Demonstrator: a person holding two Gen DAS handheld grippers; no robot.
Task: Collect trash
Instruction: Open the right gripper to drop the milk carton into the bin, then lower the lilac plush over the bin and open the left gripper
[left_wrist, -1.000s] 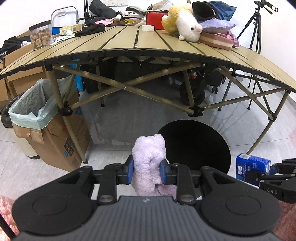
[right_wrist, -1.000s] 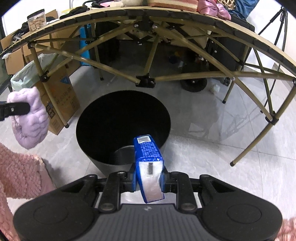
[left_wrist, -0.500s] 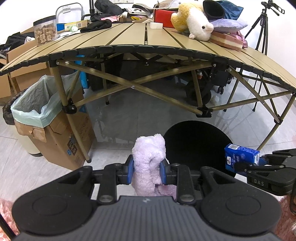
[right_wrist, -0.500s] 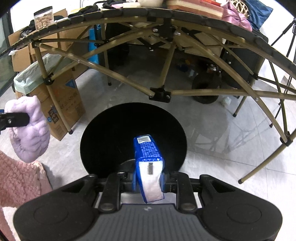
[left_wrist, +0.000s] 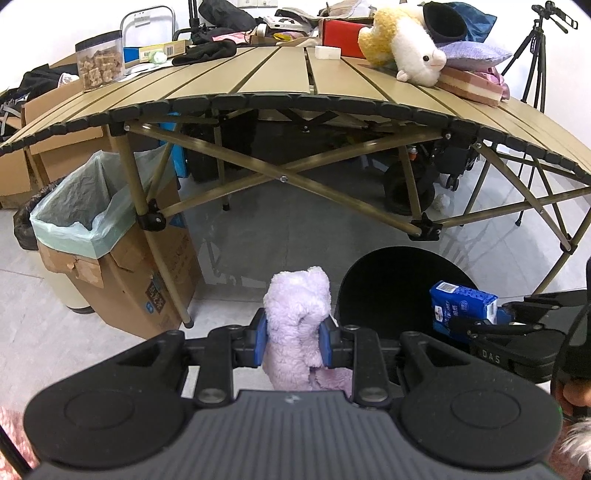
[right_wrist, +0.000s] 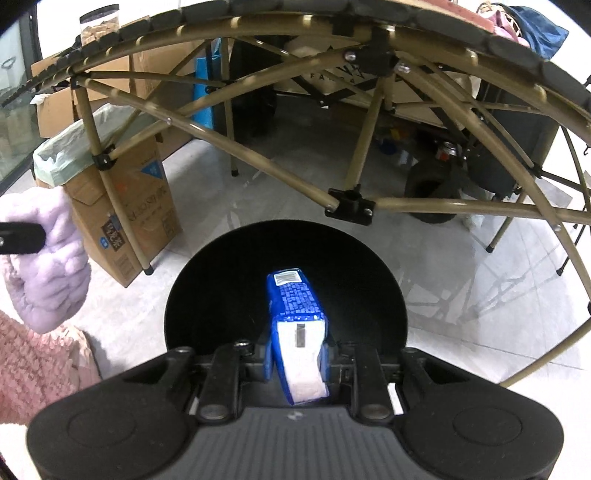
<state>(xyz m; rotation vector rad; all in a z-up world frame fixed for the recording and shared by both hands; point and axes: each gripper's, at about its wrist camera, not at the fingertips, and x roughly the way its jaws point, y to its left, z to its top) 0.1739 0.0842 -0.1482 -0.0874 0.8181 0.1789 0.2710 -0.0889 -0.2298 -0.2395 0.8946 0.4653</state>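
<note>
Standing left of the black bin (left_wrist: 388, 291), a cardboard box (left_wrist: 122, 288) with a pale green liner is beside a leg of the folding table (left_wrist: 280, 74); the left gripper (left_wrist: 291, 338) is just left of the bin's rim, its jaws pinching a lilac plush toy (left_wrist: 297, 325); the right gripper (right_wrist: 297, 360) is over the bin's dark opening, its jaws pressed on a blue carton (right_wrist: 295, 306), which points forward above the bin's inside.
</note>
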